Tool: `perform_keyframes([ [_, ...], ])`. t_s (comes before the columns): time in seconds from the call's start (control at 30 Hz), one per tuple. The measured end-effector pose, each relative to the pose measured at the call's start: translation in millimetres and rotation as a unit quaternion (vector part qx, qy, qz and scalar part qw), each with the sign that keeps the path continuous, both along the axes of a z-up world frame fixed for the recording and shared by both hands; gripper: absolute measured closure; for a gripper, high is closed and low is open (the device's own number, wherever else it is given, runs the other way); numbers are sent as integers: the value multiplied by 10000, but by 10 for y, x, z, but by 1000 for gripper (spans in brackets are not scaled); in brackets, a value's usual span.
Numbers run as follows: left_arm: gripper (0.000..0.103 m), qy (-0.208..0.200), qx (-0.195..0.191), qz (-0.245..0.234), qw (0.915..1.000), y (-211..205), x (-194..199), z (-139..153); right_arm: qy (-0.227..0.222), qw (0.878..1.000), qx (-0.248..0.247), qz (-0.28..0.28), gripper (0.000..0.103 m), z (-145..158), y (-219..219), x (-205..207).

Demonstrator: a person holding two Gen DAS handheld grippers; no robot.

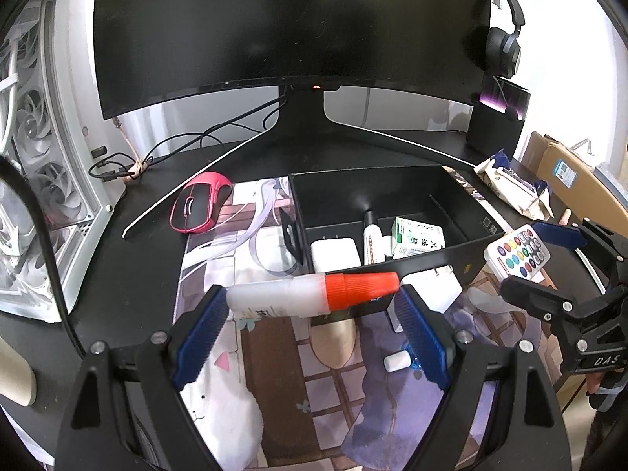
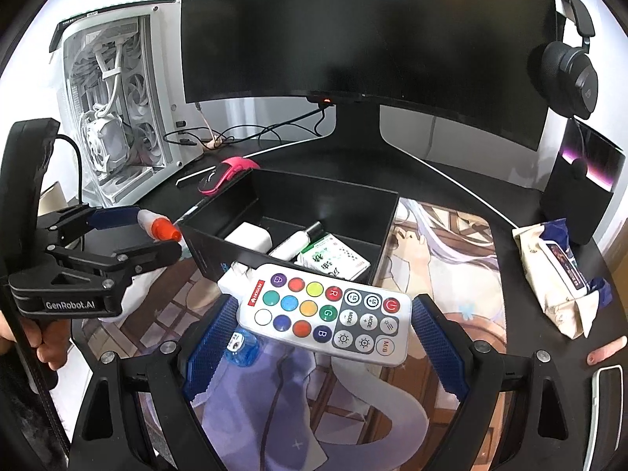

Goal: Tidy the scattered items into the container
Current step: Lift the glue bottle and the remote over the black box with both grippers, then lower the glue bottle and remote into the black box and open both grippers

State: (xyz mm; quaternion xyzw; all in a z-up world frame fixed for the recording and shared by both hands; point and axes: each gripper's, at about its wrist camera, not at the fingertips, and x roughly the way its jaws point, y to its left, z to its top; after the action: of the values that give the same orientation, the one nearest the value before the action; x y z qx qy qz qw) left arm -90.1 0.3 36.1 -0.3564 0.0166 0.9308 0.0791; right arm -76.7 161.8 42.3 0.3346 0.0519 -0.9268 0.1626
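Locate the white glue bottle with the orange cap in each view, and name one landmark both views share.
Left wrist view: the white glue bottle with the orange cap lies crosswise at lower centre, between the left gripper pads.
Right wrist view: the bottle is at mid-left, in that gripper.
Shared landmark: the black open box, just beyond the cap.

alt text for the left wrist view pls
The left claw holds a white glue bottle with an orange cap crosswise, in front of an open black box on a desk mat. A dark monitor fills the background.
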Motion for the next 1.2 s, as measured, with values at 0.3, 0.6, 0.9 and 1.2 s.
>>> perform_keyframes([
  [0.3, 17, 95, -23, -66, 9999, 52, -66, 99, 108, 9999, -8, 27, 13, 111, -17, -77],
  [0.6, 17, 169, -19, -133, 9998, 94, -190, 200, 166, 9998, -69, 17, 13, 204, 11, -209],
  [0.9, 17, 175, 117, -260, 9994, 180, -373, 233, 147, 9998, -125, -22, 13, 238, 13, -359],
  [1.2, 17, 83, 191, -321, 9993, 251, -540, 158, 177, 9995, -260, -93, 13, 314, 83, -471],
])
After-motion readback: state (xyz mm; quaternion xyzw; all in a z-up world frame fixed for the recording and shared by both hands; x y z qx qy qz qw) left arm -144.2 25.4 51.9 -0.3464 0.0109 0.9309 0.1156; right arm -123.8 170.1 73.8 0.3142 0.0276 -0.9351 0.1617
